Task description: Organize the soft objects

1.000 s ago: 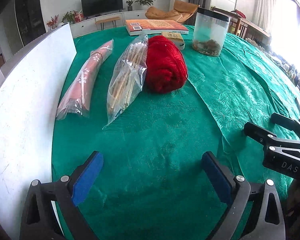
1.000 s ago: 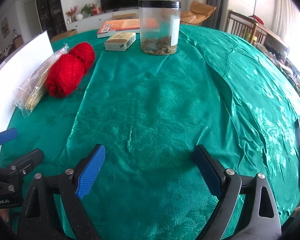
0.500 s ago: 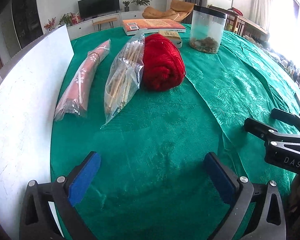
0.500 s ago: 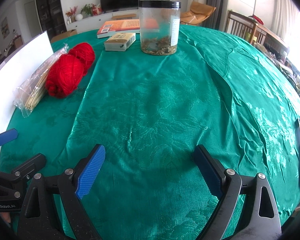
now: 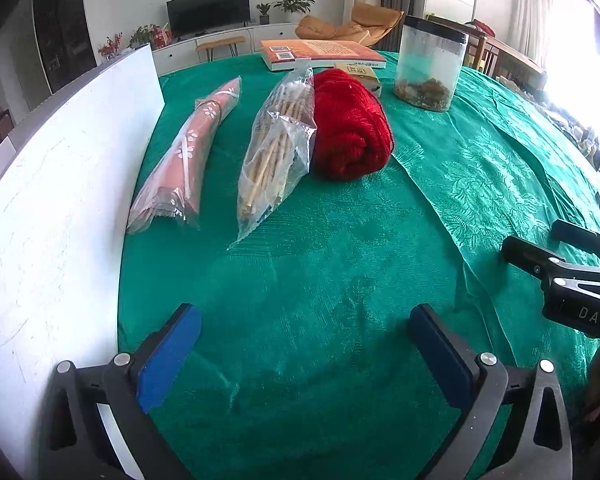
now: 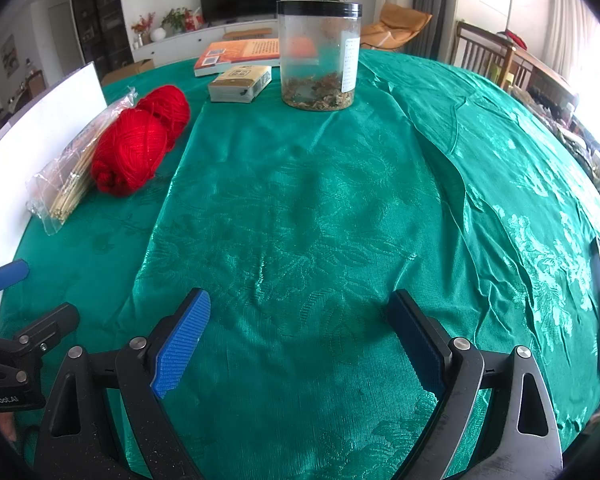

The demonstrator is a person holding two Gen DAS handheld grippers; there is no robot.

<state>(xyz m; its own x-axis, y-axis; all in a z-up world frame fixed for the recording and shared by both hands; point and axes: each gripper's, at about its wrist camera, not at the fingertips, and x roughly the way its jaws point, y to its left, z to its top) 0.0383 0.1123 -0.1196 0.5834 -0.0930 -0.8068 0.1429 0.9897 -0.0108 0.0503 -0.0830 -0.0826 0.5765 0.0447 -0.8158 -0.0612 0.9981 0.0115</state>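
The red yarn skein (image 5: 350,126), soft and fuzzy, lies on the left part of the green patterned tablecloth (image 5: 340,264), touching the clear plastic bag of thin wooden sticks (image 5: 278,148) on its left side. Largest of all is that tablecloth, wrinkled toward the right. Next comes the white upright board (image 5: 56,216) along the left edge, then the orange-covered book (image 6: 240,54) at the far end. The pink rolled cloth in a clear wrapper (image 5: 188,152) lies between the board and the stick bag, apart from both. A clear plastic jar with a black lid (image 6: 319,54) stands beyond the yarn, dried bits at its bottom, and a small beige carton (image 6: 240,83) sits just beside it. Nothing lies between the grippers and the yarn.

The left gripper (image 5: 304,354) hovers over bare cloth with its blue pads spread wide, holding nothing; the right gripper (image 6: 298,338) likewise stands wide apart and empty.

Compared with a second ago, the left gripper has drawn closer to the yarn, which looks larger in its view; the right gripper's view is unchanged.
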